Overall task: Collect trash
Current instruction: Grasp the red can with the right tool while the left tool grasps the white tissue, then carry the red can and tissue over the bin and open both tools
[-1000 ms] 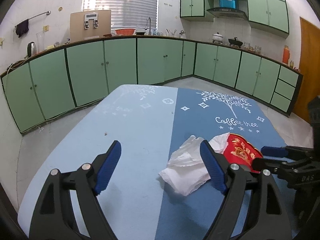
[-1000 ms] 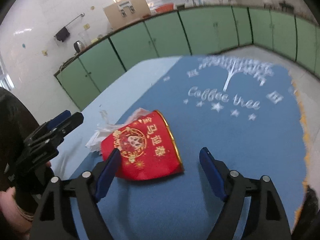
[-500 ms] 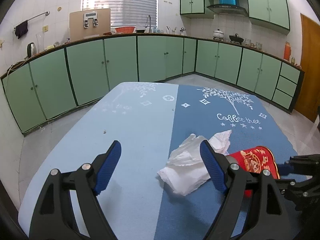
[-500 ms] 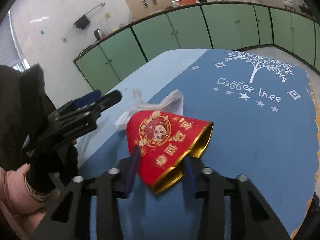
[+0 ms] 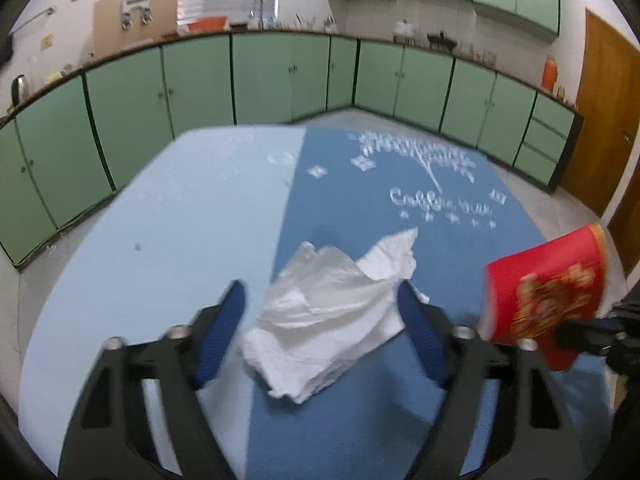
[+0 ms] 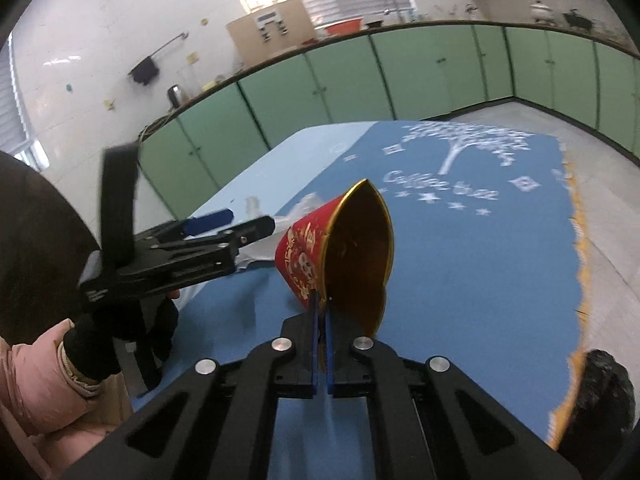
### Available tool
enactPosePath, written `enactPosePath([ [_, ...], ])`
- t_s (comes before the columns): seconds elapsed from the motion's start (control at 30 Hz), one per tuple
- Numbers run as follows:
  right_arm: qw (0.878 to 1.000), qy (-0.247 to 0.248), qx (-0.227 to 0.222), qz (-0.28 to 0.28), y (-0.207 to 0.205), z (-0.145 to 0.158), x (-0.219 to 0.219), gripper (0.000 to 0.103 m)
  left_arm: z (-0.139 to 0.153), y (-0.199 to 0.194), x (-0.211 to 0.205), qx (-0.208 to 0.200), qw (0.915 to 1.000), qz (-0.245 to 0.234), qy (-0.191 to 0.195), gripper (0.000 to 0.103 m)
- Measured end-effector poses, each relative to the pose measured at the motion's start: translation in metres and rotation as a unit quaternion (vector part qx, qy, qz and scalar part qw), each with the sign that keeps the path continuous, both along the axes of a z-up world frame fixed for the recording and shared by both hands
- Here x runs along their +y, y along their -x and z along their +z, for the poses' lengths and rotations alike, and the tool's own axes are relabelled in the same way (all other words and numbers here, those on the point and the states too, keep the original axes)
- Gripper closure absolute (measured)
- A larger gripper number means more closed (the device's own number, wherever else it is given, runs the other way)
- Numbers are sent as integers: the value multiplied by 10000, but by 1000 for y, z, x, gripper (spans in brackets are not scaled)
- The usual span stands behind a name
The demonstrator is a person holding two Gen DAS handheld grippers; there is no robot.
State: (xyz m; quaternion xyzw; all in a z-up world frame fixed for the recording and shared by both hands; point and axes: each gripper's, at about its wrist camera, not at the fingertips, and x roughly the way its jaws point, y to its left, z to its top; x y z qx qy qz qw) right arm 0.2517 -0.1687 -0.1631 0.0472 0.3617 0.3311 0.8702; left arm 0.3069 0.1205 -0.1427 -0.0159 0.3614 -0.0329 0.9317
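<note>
A crumpled white tissue (image 5: pixel 332 312) lies on the blue tablecloth (image 5: pixel 360 208). My left gripper (image 5: pixel 320 328) is open, its blue-padded fingers on either side of the tissue, just above it. My right gripper (image 6: pixel 320 308) is shut on the rim of a flattened red paper cup (image 6: pixel 308 248) with a gold inside, held up off the table. The cup also shows at the right edge of the left wrist view (image 5: pixel 548 296). The left gripper (image 6: pixel 224 224) shows in the right wrist view, to the left of the cup.
The cloth is light blue on the left (image 5: pixel 160 220) and dark blue with a "Coffee tree" print on the right (image 6: pixel 440 188). Green cabinets (image 5: pixel 200 80) line the walls. A wooden door (image 5: pixel 608 120) stands at the right. The table's fringed right edge (image 6: pixel 580 248) drops to the floor.
My right gripper closed on the red cup and lifted it off the table. My left gripper moved forward so that the tissue lies between its fingers.
</note>
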Motion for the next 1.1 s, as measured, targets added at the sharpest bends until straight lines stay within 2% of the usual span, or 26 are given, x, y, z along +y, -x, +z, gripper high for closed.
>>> enactPosePath([
  [0.03, 10000, 16, -19, -70, 2, 1, -6, 100, -4, -4, -3, 133, 9999, -59, 11, 53],
  [0.1, 9998, -27, -31, -196, 7, 3, -17, 100, -8, -8, -7, 270, 9995, -140, 13, 83],
  [0.13, 9997, -52, -38, -229, 10, 3, -20, 100, -10, -8, -9, 296, 9994, -176, 14, 88],
  [0.17, 9996, -66, -45, -271, 12, 3, -24, 100, -10, -8, -11, 298, 9994, -196, -11, 99],
  [0.2, 9995, -67, -50, -302, 13, 4, -27, 100, -9, -6, -15, 256, 9994, -213, -67, 102],
  [0.43, 9973, -136, -239, -682, 26, 14, -50, 100, 15, 22, -27, -375, 9989, -195, 192, 103],
  [0.53, 9948, -153, -361, -938, 32, 22, -69, 100, 29, 35, -44, -607, 9969, -355, 350, 103],
  [0.63, 9909, -166, -456, -1259, 42, 30, -96, 100, 44, 47, -76, -743, 9934, -718, 487, 103],
  [0.83, 9778, 37, -442, -2047, 69, 31, -164, 100, 52, 61, -154, -729, 9829, -1506, 763, 103],
  [1.0, 9642, 385, -220, -2616, 90, 17, -218, 100, 40, 65, -224, -484, 9711, -2123, 979, 103],
  [1.1, 9590, 425, -93, -2800, 96, 9, -242, 100, 31, 65, -263, -361, 9647, -2405, 1010, 102],
])
